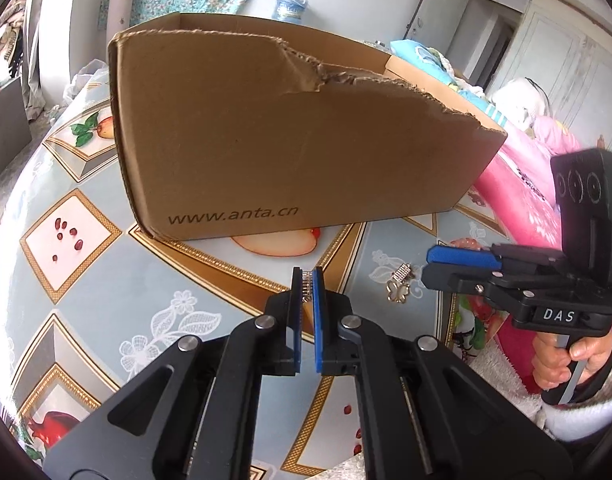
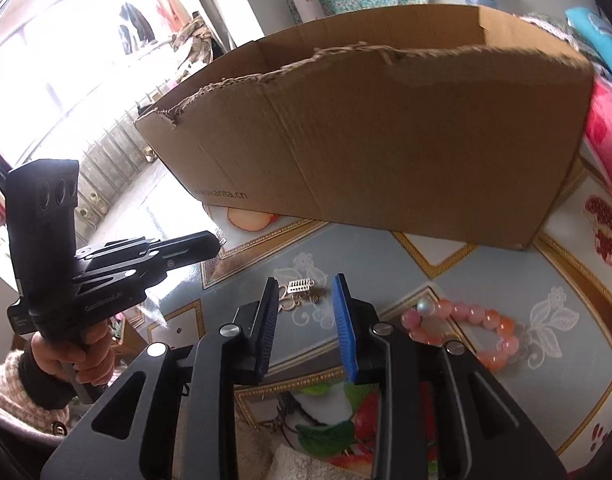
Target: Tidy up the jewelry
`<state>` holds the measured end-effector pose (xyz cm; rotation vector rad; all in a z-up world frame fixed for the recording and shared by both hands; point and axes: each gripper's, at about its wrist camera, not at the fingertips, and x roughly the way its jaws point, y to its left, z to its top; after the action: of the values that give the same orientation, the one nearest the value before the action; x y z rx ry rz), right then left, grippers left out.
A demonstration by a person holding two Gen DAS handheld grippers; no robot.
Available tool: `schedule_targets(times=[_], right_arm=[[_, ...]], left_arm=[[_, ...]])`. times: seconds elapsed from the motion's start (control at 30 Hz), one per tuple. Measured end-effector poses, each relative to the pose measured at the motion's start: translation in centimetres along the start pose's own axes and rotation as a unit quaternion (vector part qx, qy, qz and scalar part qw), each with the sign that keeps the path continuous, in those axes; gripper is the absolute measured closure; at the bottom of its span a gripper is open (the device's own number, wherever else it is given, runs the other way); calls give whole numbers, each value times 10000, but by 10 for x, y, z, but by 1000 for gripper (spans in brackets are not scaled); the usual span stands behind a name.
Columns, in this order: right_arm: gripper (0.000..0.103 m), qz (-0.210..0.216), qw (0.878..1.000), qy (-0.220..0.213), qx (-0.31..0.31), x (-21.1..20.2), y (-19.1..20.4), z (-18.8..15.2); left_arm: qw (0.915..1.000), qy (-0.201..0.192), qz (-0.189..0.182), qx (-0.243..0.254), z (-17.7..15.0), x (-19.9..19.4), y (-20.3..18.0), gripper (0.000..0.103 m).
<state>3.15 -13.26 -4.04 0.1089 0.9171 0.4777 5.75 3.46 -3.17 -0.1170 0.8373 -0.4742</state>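
The small silver comb-like piece [image 1: 306, 286] sat pinched between the tips of my left claw [image 1: 307, 280], whose jaws were all but closed on it, just right of the middle of the left wrist view and low in the frame. I could not make out what kind of jewelry it was, only a row of tiny silver teeth or stones. Behind it, filling the upper half of that view, stood the torn cardboard box [image 1: 290, 132], open at the top, which I took to be where the jewelry goes.

My right claw [image 2: 306, 300] held nothing: its jaws stood partly apart over a second silver piece and gold clasp [image 2: 300, 290] lying on the desk [image 2: 426, 304], the piece near the tips but not pressed by either pad. To the lower right of the right wrist view the pink bead bracelet [image 2: 466, 330] lay flat, well apart from both claws.

I judged the step in hand to be carrying the left claw's catch to the box. The next move called for lifting it clear over the ragged front wall before letting go, keeping the pinch firm, since so small a thing could slip out sideways. After that the right claw would need to settle squarely around its piece and close.
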Motion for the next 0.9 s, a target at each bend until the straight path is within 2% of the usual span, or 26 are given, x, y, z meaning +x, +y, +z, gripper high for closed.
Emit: schedule_targets(times=[0.37, 0.67, 0.73, 0.8, 0.9], right_arm=[[75, -781, 9899, 170, -1168, 22, 35, 1], [75, -748, 9910, 220, -1087, 25, 35, 4], [77, -756, 9913, 237, -1053, 27, 35, 7], [84, -732, 9919, 251, -1004, 30, 33, 12], [84, -574, 9947, 274, -813, 30, 27, 15]], left_arm=[[9997, -40, -180, -180, -8, 1, 8, 99], [9997, -60, -199, -154, -11, 0, 8, 99], [9996, -63, -204, -158, -11, -1, 8, 99], [9996, -67, -209, -171, -11, -2, 8, 99], [9995, -78, -229, -196, -12, -3, 10, 99]])
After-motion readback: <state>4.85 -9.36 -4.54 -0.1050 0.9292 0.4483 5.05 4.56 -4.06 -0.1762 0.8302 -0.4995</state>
